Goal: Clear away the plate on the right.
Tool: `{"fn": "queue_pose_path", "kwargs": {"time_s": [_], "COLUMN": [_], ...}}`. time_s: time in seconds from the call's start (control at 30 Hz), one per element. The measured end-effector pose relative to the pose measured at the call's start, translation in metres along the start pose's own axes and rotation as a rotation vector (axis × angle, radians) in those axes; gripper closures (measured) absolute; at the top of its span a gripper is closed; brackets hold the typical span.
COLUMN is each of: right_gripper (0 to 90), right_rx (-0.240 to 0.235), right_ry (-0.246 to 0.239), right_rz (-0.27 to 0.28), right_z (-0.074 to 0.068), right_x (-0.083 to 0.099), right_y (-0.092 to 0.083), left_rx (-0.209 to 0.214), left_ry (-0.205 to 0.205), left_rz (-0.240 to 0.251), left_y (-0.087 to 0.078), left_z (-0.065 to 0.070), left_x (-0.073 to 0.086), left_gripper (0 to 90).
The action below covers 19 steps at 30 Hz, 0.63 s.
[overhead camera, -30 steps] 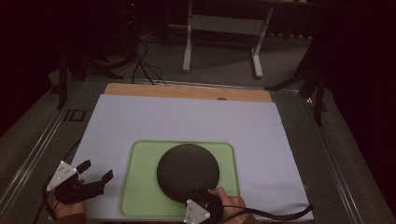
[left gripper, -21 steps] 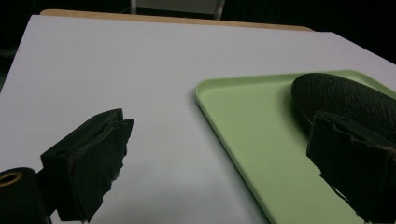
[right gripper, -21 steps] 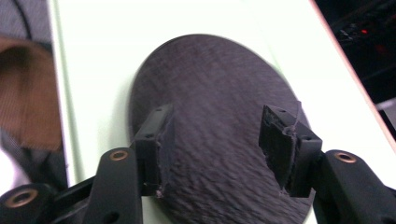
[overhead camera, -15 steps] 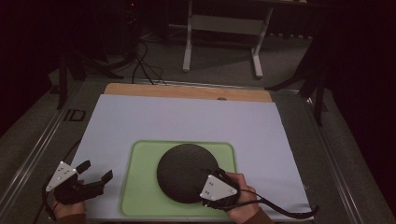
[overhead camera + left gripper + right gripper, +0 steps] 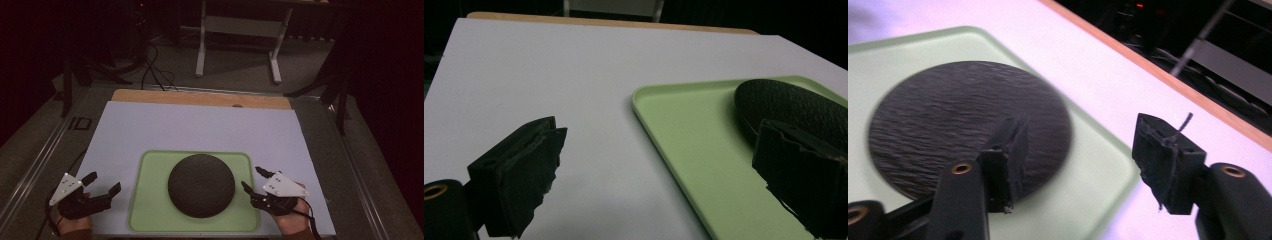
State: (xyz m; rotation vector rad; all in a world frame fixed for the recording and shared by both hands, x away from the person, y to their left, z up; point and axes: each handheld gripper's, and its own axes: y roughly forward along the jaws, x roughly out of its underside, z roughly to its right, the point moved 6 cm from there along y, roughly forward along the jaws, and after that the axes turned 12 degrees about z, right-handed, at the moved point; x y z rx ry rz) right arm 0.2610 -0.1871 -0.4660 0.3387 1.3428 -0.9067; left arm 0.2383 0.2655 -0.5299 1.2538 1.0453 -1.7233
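A round black textured plate (image 5: pixel 201 185) lies on a pale green tray (image 5: pixel 150 210) near the front of the white table top (image 5: pixel 200 130). My left gripper (image 5: pixel 104 183) hovers just left of the tray, open and holding nothing; its own view has the tray (image 5: pixel 694 145) and the plate (image 5: pixel 794 107) to the right of its jaws. My right gripper (image 5: pixel 254 179) stands at the tray's right edge, open and empty. In its own view the plate (image 5: pixel 948 125) lies behind its left finger (image 5: pixel 1009 162) and the tray's corner (image 5: pixel 1108 160) sits between the jaws.
A wooden strip (image 5: pixel 200 98) runs along the table's far edge. Beyond it a white metal stand (image 5: pixel 240 30) and cables (image 5: pixel 150 65) sit on the dark floor. Metal rails (image 5: pixel 45 155) border the table on both sides.
My right gripper has swung from the front of the plate out to the tray's right edge. The left gripper has barely moved.
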Motion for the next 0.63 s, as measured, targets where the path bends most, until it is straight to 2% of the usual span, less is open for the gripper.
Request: {"fn": "queue_pose_path", "kwargs": {"time_s": [0.17,0.27,0.33,0.47,0.53,0.63], "right_gripper": [35.1,34.6,33.7,31.8,30.5,29.1], "right_rx": [0.053,0.081,0.080,0.111,0.136,0.171], "right_ry": [0.088,0.107,0.136,0.209,0.243,0.266], "right_rz": [0.026,0.021,0.037,0.060,0.062,0.052], "right_z": [0.024,0.037,0.044,0.061,0.068,0.076], "right_x": [0.015,0.028,0.037,0.055,0.064,0.074], "right_y": [-0.014,-0.021,-0.027,-0.037,-0.041,-0.046], "left_rx": [0.011,0.016,0.021,0.026,0.027,0.024], "left_ry": [0.011,0.018,0.024,0.039,0.048,0.056], "left_rz": [0.004,0.009,0.013,0.025,0.031,0.031], "left_y": [0.000,-0.001,-0.001,-0.002,-0.002,-0.002], "left_z": [0.002,0.003,0.003,0.005,0.005,0.006], "left_x": [-0.001,-0.002,-0.003,-0.005,-0.006,-0.006], "left_gripper": [5.1,5.1,5.0,5.0,4.9,4.3]}}
